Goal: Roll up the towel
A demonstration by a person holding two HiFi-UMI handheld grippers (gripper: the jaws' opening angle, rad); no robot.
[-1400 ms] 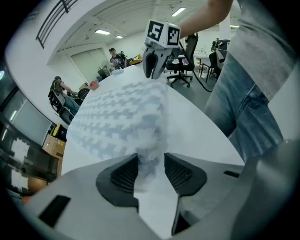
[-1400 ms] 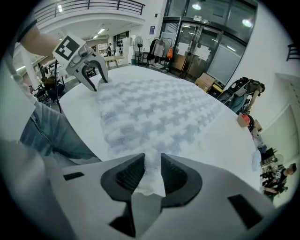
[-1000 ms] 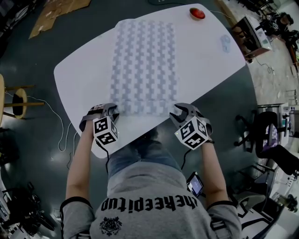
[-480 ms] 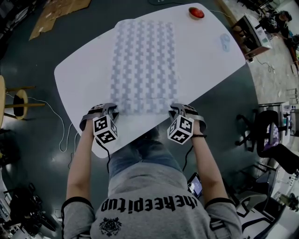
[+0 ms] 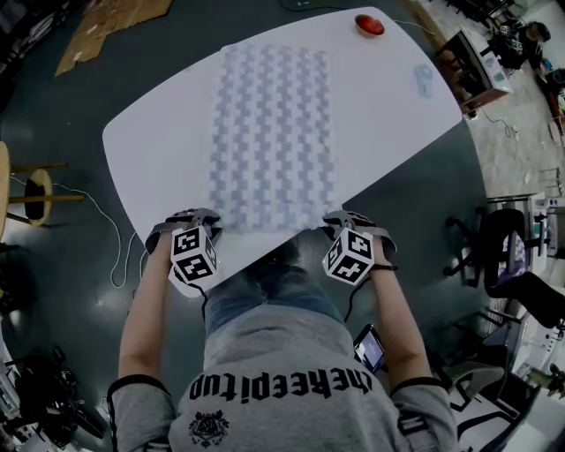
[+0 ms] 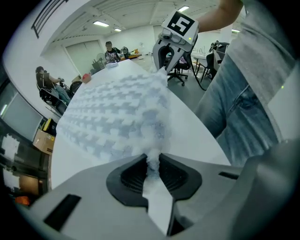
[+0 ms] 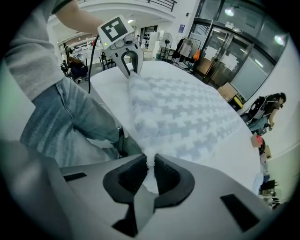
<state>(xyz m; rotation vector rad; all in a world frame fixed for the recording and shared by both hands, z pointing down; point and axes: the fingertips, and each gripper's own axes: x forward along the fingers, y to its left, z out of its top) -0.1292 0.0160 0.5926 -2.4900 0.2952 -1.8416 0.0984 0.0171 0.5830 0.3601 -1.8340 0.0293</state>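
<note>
Both forearms reach forward from the person's body, wrists tipped steeply down at the near rim of the white surface. The towel, checked grey and white, lies flat there, running away from them. The left gripper has just been closing, and its jaws pinch the towel's near left corner. The right gripper, also just closed in, has its jaws narrow on the near right corner.

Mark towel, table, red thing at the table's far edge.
towel (image 5: 272, 124), head view, middle of the checked cloth.
table (image 5: 159, 150), head view, bare top left of the towel.
red thing (image 5: 369, 24), head view, its red top.
</note>
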